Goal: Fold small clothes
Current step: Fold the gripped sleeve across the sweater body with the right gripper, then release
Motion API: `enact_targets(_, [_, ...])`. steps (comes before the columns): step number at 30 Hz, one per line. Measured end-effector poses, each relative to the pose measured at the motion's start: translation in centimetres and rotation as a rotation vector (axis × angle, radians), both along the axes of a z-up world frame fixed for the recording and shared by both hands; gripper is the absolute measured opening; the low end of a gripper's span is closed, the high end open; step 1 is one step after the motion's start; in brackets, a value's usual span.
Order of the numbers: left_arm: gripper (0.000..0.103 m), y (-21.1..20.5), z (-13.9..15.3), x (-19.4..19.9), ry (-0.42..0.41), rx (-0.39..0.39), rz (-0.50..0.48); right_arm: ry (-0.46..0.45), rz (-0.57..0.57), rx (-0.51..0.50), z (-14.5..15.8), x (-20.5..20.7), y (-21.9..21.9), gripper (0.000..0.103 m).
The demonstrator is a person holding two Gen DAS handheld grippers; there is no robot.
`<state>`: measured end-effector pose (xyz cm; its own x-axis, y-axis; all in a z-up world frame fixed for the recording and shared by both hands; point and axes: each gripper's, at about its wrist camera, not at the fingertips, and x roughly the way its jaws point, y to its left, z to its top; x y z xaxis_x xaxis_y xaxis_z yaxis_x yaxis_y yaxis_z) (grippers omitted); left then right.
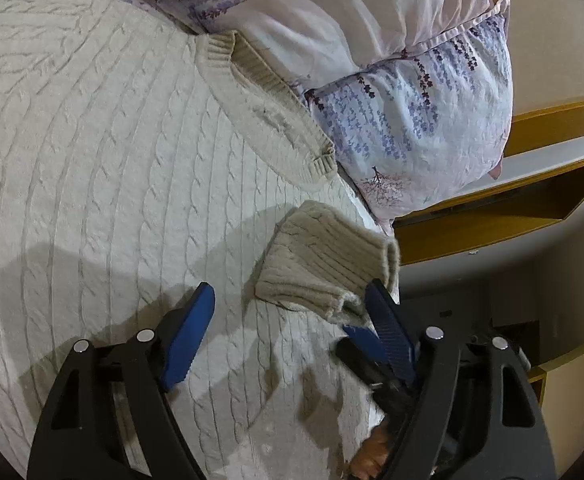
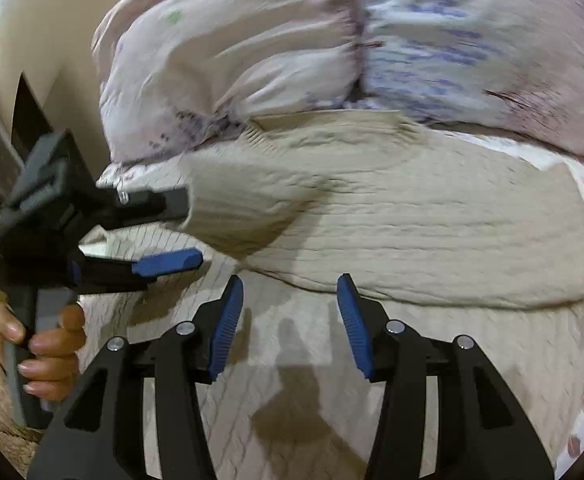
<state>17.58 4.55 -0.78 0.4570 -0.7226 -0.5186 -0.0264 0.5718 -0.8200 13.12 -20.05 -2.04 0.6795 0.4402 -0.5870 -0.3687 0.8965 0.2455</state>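
A cream cable-knit sweater (image 1: 91, 160) lies spread on the bed, its ribbed neckline (image 1: 267, 80) towards the pillows. One sleeve is folded in over the body, and its ribbed cuff (image 1: 324, 256) rests between the wide-apart fingers of my left gripper (image 1: 292, 286). The cuff touches the right finger (image 1: 388, 320); the other pad stands clear, so the jaws are open. In the right wrist view the left gripper (image 2: 193, 230) comes in from the left at the sleeve (image 2: 231, 208). My right gripper (image 2: 289, 280) is open and empty, low over the sweater (image 2: 412, 220).
Floral pillows (image 1: 412, 120) and a bunched duvet (image 2: 231, 60) press against the sweater's far edge. A wooden bedside shelf (image 1: 532, 200) stands past the bed's edge. A person's hand (image 2: 47, 344) grips the left gripper's handle. One right-gripper finger (image 1: 358, 338) sits close beside my left gripper.
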Motion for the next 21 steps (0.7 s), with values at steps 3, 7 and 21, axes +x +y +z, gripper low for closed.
enact_targets(3, [0.078,0.7,0.0,-0.3,0.003,0.002,0.033,0.101,-0.123,0.208,-0.2,0.6,-5.6,0.049])
enact_targets(7, [0.077,1.7,0.2,-0.6,-0.006,-0.026,0.064,0.191,-0.315,0.389,-1.8,1.1,-12.3,0.049])
enact_targets(21, [0.059,1.6,0.0,1.2,0.02,0.028,0.113,0.182,-0.504,0.57,-3.5,3.1,-18.0,0.033])
